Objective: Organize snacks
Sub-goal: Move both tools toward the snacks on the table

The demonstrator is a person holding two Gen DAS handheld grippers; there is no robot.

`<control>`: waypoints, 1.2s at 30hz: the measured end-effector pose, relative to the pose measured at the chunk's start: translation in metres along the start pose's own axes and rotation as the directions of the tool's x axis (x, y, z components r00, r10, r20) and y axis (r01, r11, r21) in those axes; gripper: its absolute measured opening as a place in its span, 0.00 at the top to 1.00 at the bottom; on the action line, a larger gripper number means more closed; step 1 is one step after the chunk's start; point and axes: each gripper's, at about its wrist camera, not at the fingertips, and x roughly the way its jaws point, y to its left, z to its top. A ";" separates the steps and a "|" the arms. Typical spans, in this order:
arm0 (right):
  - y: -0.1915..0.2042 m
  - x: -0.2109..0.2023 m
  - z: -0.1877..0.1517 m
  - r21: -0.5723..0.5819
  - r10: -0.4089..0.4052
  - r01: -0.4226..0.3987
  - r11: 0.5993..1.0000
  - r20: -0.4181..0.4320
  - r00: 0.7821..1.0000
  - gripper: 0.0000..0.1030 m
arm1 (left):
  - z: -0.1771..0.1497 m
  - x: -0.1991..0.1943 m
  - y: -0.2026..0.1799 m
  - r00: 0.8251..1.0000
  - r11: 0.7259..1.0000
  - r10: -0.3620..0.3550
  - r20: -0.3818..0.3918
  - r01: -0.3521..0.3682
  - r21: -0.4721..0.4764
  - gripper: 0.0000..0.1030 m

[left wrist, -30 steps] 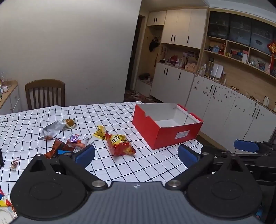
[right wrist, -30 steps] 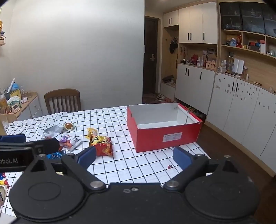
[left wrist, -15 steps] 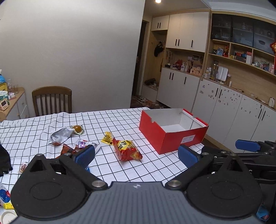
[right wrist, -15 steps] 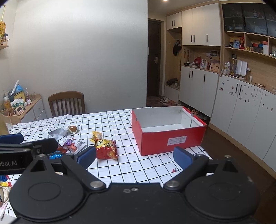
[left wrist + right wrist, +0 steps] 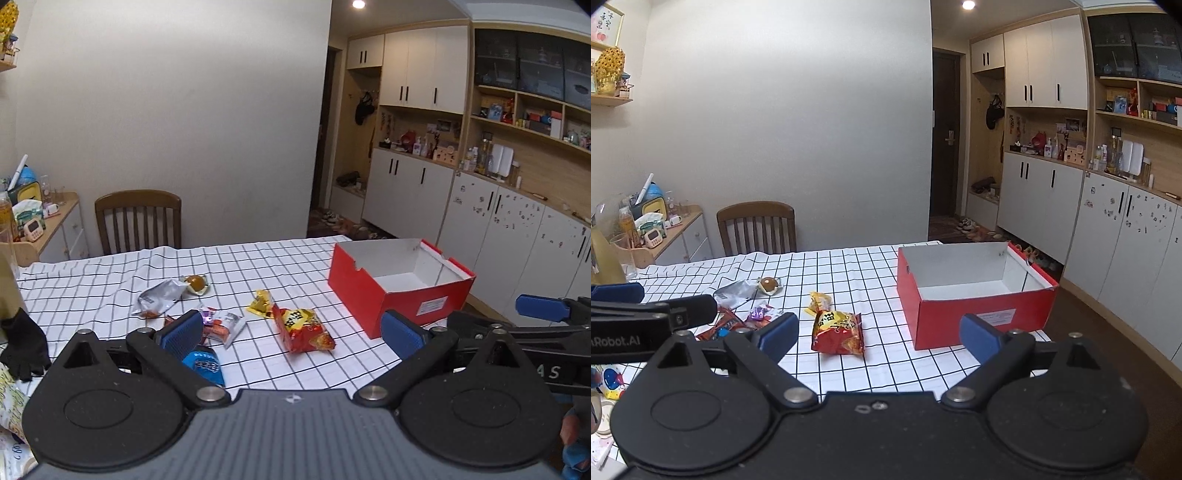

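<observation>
While both grippers, left gripper [image 5: 291, 330] and right gripper [image 5: 877, 332], gape wide and empty, we should pinch the red chip bag [image 5: 837, 332] at mid-frame by its crimped edge.

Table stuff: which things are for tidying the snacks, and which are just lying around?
For the job:
red box, empty
red chip bag
small yellow packet
silver packet
blue packet

Just lying about:
wooden chair
black glove
side cabinet clutter
</observation>
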 end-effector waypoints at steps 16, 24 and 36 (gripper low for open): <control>0.011 0.008 0.003 -0.039 0.049 -0.049 0.998 0.002 0.999 0.09 | -0.002 0.008 0.010 0.995 0.996 0.084 -0.049 -0.086 -0.020 0.00; 0.014 0.009 0.002 -0.035 0.052 -0.052 0.998 -0.003 0.999 0.10 | -0.003 0.009 0.016 0.995 0.996 0.080 -0.066 -0.083 -0.040 0.00; 0.018 0.006 0.002 -0.031 0.046 -0.046 0.998 0.001 0.999 0.10 | -0.006 0.007 0.017 0.995 0.996 0.072 -0.070 -0.076 -0.049 0.00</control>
